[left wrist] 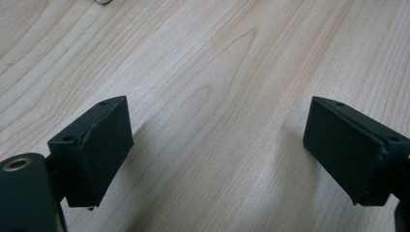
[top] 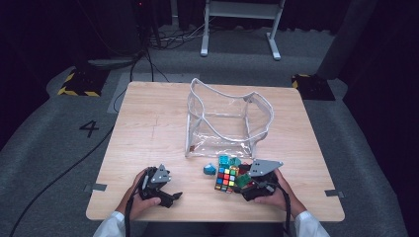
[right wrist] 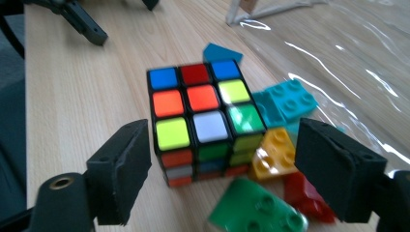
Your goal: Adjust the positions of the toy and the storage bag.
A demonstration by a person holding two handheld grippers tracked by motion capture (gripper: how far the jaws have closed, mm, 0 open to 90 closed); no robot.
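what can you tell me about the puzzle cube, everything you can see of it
The puzzle cube is a three-by-three twist cube with a black frame and glossy stickers, scrambled: its top face shows blue, red, orange, yellow-green, white and green squares. It sits flat on the wooden table near the front edge, in front of the clear plastic bag. Toy bricks crowd against its side. It lies ahead of the open right gripper, not clamped.
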